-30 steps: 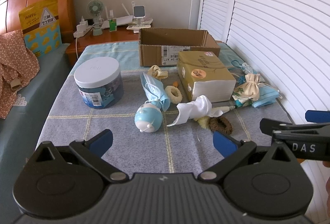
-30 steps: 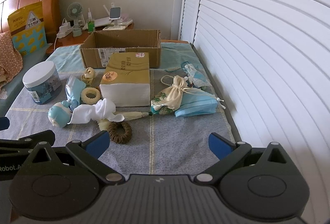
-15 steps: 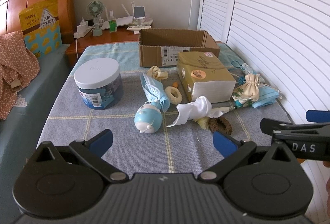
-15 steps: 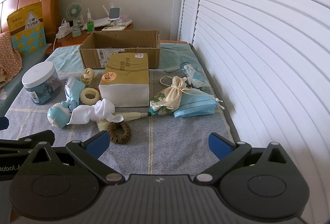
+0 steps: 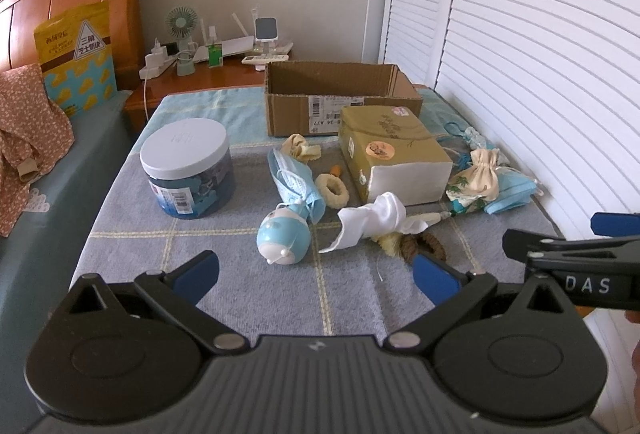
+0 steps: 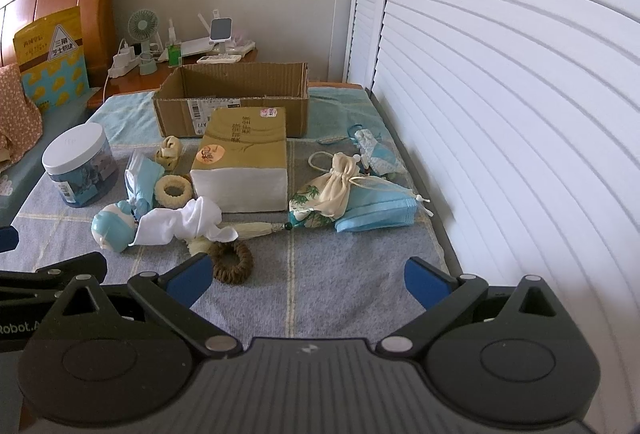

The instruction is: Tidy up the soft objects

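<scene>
Nothing's sorted yet, as far as the pics show. The cardboard box (image 6: 234,96), upper centre of the right wrist view, is sitting open and looks empty inside, tho its floor is mostly hidden by the near wall.

All soft items are still lying loose on the worktop (image 6: 340,298), which is covered w/ a grey checked cloth:
- white cloth (image 6: 180,222), centre-left, draped partly over the brown hair tie (image 6: 232,262)
- cream scrunchie (image 6: 174,190) just beside the tissue pack (image 6: 240,170)
- drawstring pouch (image 6: 338,184) resting on the blue face masks (image 6: 376,216), centre-right
- another mask (image 5: 294,182) lying next to the blue toy (image 5: 284,238) in the left wrist view
- lidded jar (image 5: 188,170) standing mid-left, apart from the pile.

Left gripper (image 5: 316,272) and right gripper (image 6: 306,282) are both hovering low at the near edge, fingers spread wide, pinching nothing. Neither is touching an item.

Judging from this: task's at the very start, whole pile left to move, prob. into the box.
</scene>
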The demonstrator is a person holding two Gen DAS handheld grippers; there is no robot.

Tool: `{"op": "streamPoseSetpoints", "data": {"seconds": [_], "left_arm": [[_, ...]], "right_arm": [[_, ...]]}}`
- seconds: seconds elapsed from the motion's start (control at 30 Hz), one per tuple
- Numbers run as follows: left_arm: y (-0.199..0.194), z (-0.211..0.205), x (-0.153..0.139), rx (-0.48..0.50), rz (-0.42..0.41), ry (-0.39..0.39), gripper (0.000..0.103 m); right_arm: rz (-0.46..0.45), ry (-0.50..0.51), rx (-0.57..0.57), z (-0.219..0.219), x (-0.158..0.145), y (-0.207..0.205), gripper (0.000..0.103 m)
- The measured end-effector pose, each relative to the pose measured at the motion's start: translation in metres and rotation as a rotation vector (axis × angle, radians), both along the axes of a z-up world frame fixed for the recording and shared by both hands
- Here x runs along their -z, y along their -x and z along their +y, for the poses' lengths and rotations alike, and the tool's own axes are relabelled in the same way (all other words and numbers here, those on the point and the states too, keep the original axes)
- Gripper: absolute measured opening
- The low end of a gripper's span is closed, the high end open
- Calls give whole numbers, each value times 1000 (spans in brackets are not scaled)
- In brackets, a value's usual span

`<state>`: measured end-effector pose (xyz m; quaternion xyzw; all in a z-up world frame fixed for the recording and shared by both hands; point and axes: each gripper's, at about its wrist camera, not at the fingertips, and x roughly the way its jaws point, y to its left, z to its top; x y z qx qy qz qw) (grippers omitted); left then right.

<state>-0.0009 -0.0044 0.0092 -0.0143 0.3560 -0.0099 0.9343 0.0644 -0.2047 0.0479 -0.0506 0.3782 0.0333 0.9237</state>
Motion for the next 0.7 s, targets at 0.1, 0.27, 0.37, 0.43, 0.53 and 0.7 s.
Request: {"op": "streamPoseSetpoints", "data": {"seconds": [0.1, 0.27, 0.37, 0.43, 0.53, 0.7], "left_arm": [[0, 0, 0, 1, 2, 1, 102], [-2, 1, 0, 3, 4, 7, 102], [-2, 1, 1, 5, 5, 4, 102], [-2, 1, 1, 6, 4, 2, 102], [-3, 1, 1, 6, 4, 3, 102], [-7, -1, 2, 13, 8, 2, 102]], "right_arm": [[0, 5, 0, 0, 0, -1, 103], [-1, 8, 0, 2, 0, 0, 103], [1, 11, 0, 2, 1, -1, 103], [3, 13, 0, 2, 0, -2, 103], [2, 12, 1, 3, 1, -2, 103], [10, 14, 1, 2, 4, -6, 103]]}}
